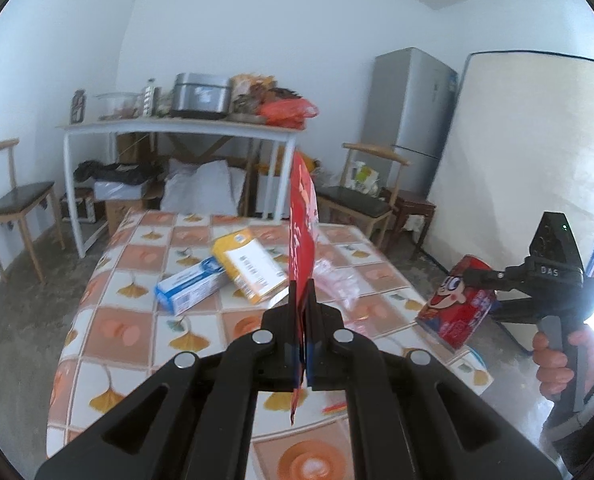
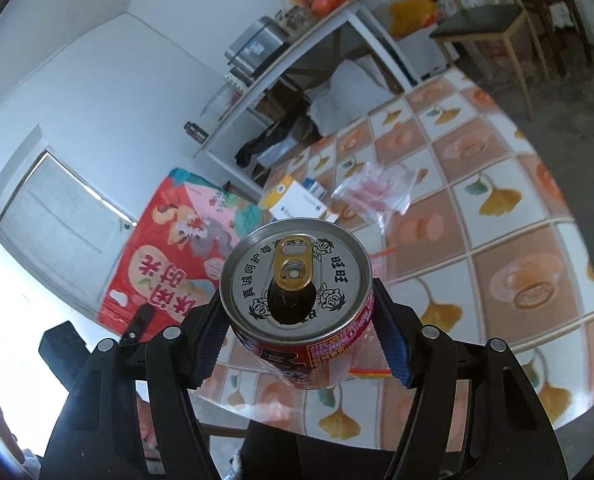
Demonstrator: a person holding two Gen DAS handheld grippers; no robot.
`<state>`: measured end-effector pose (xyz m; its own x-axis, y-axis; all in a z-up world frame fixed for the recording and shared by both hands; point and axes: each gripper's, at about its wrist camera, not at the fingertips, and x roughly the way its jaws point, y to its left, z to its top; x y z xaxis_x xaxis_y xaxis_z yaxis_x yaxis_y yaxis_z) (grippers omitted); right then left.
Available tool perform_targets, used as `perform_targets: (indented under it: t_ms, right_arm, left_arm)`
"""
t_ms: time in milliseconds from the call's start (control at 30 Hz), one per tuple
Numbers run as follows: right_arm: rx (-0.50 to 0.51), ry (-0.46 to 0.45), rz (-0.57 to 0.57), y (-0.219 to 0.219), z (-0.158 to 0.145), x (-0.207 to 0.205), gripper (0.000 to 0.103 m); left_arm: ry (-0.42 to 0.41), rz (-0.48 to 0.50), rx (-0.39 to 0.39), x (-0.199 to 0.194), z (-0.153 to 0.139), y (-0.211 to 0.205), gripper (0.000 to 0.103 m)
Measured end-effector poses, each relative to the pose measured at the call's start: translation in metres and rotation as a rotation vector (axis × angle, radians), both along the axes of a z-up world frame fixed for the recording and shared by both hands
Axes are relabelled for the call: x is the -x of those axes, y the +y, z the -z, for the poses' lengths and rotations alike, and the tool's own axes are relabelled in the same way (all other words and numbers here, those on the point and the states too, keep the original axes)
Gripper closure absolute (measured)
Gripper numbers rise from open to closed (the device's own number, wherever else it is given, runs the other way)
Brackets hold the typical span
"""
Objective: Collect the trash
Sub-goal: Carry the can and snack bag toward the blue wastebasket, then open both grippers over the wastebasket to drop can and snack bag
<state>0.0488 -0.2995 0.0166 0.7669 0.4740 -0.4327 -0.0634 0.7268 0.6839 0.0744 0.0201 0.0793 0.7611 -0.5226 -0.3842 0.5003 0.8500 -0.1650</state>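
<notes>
**Both grippers loaded above the patterned table**

Left gripper (image 1: 303,292): jaws clamped tight on a flat red printed snack wrapper (image 1: 303,216), pinched at its lower part, standing upright edge-on to the left wrist camera, lower corner hanging below the fingers. Same wrapper (image 2: 169,264) seen broadside in the right wrist view, left of the can, raised above the table's near edge.

Right gripper (image 2: 301,320): jaws spread fairly wide and pressed on a red cartoon-printed drink can (image 2: 297,280), 1 blue pad (image 2: 393,344) on each side of the body. Silver lid with gold pull tab facing the camera, mouth already open. In the left wrist view, same can (image 1: 457,304) tilted, held in the air off the table's right edge, clear of the cloth.

Still lying on the orange-and-white ginkgo-leaf tablecloth (image 1: 113,328): a yellow-and-white carton (image 1: 251,270) resting partly across a blue-and-white box (image 1: 189,286), a crumpled clear plastic bag with pink print (image 1: 339,284) just beside them, and a thin orange straw-like strip (image 1: 335,408) near the front edge.

Open cloth across the near half of the table; bare floor on both sides; wooden chairs (image 1: 9,204) well apart from the table.

Hand (image 1: 557,356) wrapped around the right gripper's grey handle, gripper aimed somewhat downward.
</notes>
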Motion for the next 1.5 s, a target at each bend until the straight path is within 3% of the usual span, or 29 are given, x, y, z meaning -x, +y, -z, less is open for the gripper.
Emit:
perform_targets:
  t_ms: [233, 433, 733, 1067, 1267, 1500]
  right_arm:
    - [0.021, -0.041, 0.078, -0.030, -0.011, 0.026, 0.040]
    - [0.011, -0.057, 0.194, -0.077, -0.012, 0.061, 0.040]
    - [0.004, -0.010, 0.499, -0.157, 0.013, 0.126, 0.040]
    - [-0.039, 0.127, 0.755, -0.233, 0.076, 0.170, 0.040]
    - [-0.040, 0.209, 0.795, -0.262, 0.114, 0.164, 0.040]
    - [-0.067, 0.245, 0.831, -0.287, 0.134, 0.169, 0.040]
  left_arm:
    - [-0.033, 0.127, -0.027, 0.002, -0.015, -0.050, 0.102]
    - [-0.011, 0.242, -0.028, -0.001, -0.022, -0.101, 0.102]
    - [0.180, 0.445, -0.034, -0.022, -0.011, -0.203, 0.102]
    - [0.411, 0.632, -0.152, -0.024, 0.037, -0.346, 0.101]
    - [0.607, 0.681, -0.230, -0.031, 0.092, -0.431, 0.101]
    - [0.699, 0.703, -0.259, -0.040, 0.138, -0.508, 0.101]
